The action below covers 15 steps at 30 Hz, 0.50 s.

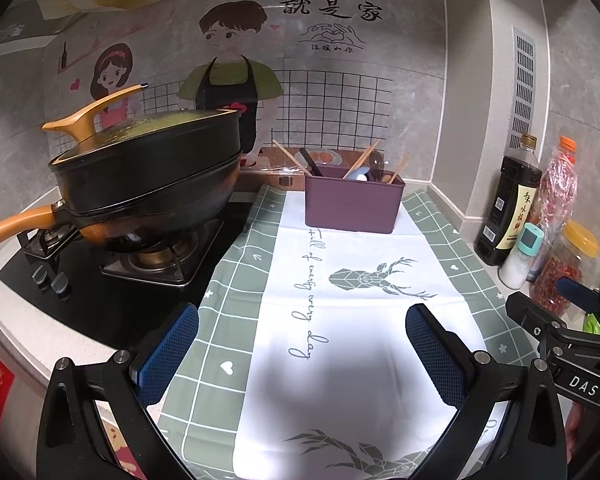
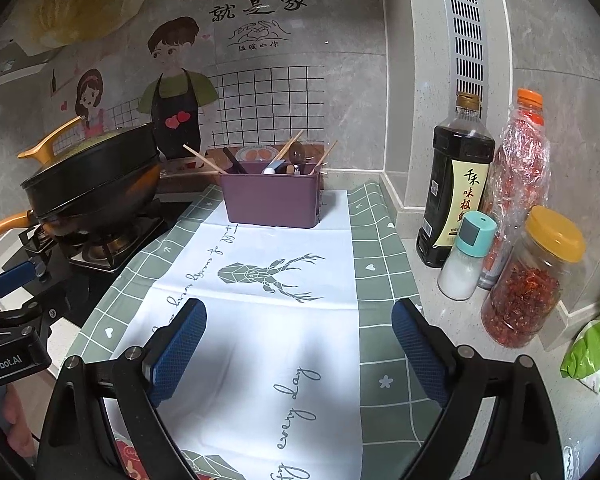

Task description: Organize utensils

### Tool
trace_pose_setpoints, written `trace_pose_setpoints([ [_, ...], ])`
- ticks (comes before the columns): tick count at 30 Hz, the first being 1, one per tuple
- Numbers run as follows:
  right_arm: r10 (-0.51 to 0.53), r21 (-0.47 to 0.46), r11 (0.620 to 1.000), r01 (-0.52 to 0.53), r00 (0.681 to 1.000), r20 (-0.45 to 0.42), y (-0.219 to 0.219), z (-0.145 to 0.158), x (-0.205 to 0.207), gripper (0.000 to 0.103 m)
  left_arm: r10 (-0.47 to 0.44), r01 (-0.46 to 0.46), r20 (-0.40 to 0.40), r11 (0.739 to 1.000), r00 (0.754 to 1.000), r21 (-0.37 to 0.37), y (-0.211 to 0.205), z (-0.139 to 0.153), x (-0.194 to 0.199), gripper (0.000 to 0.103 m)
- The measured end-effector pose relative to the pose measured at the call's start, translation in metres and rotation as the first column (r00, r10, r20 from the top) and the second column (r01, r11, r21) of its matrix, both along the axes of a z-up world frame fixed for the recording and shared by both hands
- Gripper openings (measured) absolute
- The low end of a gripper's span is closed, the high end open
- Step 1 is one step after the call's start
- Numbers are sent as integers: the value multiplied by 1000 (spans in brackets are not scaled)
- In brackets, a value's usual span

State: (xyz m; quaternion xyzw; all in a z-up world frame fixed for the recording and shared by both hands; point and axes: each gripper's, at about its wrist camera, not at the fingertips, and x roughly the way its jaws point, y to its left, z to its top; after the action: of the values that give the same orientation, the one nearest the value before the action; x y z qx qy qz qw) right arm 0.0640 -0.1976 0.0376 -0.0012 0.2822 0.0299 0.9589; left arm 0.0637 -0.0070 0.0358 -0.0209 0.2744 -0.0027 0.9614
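A purple rectangular bin stands at the far end of a green and white deer-print cloth. Wooden chopsticks, a dark spoon, a black utensil and a white spoon stick out of it. My left gripper hangs open over the near part of the cloth, holding nothing. My right gripper is open too, empty, beside the left one. In the left wrist view the right gripper shows at the right edge.
A black lidded wok with orange handles sits on the gas stove at left. At right stand a soy sauce bottle, a salt shaker, a chili bottle and a chili jar. A green bag lies near right.
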Motion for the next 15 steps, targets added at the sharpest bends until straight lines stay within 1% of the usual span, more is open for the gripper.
trace_pose_setpoints([
  [7,-1,15,1000,1,1000,-7,0,-1,1,93,3,-3,1,1000,1000,2,1,0,-1,103],
  [15,1,17,1000,-1,1000,4,-1,1,0,93,-5,5,7,1000,1000,9,0,2,-1,103],
])
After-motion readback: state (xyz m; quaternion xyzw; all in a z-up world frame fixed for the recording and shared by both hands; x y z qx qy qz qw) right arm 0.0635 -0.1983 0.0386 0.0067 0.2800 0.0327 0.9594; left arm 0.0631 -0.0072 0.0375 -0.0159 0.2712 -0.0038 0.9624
